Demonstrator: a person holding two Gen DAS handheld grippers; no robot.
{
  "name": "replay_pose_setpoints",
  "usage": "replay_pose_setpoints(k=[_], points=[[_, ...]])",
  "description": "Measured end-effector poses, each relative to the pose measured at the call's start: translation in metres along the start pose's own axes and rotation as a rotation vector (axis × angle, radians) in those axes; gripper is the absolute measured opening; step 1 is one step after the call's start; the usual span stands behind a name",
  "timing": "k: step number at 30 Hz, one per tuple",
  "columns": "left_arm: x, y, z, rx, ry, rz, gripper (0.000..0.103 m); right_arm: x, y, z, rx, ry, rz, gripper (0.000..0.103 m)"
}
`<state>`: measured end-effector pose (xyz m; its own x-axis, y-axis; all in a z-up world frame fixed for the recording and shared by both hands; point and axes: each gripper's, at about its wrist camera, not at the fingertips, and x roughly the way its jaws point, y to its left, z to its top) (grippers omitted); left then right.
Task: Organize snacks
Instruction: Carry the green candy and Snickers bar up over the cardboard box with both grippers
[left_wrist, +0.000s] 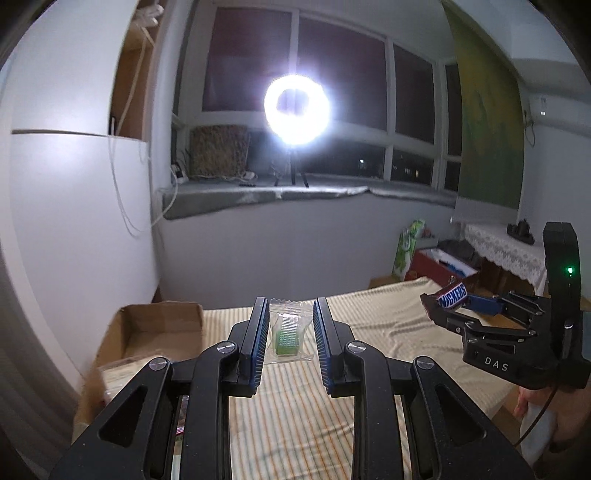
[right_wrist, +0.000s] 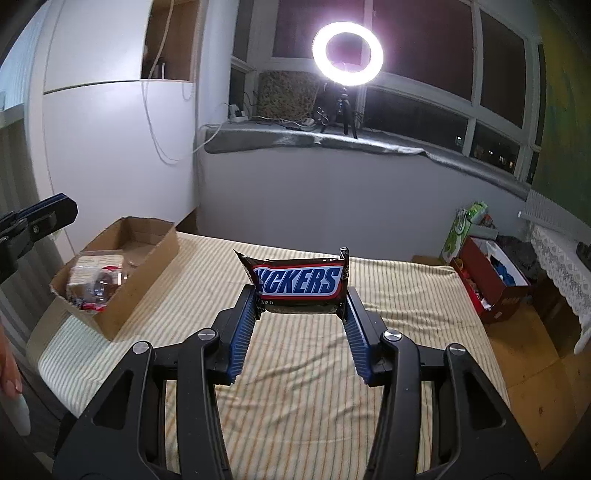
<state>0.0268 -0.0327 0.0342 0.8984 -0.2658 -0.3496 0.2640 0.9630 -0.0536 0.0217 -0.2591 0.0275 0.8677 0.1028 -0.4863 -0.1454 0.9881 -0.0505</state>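
While aloft: left gripper (left_wrist: 289, 325) jaws clamped on green candy (left_wrist: 286, 332), right gripper (right_wrist: 301, 310) on Snickers bar (right_wrist: 299, 282).

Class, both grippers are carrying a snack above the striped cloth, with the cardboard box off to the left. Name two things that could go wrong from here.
1. The left gripper holds the small clear packet with a green sweet only by its thin wrapper, so it might slip out on the way.
2. The right gripper grips the Snickers bar by its ends, and the cardboard box already holds packets near its front, so a drop could land on them or miss.
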Motion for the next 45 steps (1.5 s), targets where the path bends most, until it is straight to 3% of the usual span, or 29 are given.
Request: replay_pose_setpoints(k=[17, 33, 45], points=[[-0.03, 0.053, -0.011, -0.094, -0.045, 0.055, 0.022, 0.019, 0.089, 0.019, -0.124, 0.022, 0.075, 0.048], [-0.026, 0.139, -0.031, -0.208, -0.01, 0.223, 0.022, 0.082, 0.201, 0.032, -0.255, 0.061, 0.261, 0.048], [-0.015, 0.162, -0.036, -0.228, 0.017, 0.264, 0.022, 0.112, 0.22, 0.035, -0.28, 0.088, 0.303, 0.048]])
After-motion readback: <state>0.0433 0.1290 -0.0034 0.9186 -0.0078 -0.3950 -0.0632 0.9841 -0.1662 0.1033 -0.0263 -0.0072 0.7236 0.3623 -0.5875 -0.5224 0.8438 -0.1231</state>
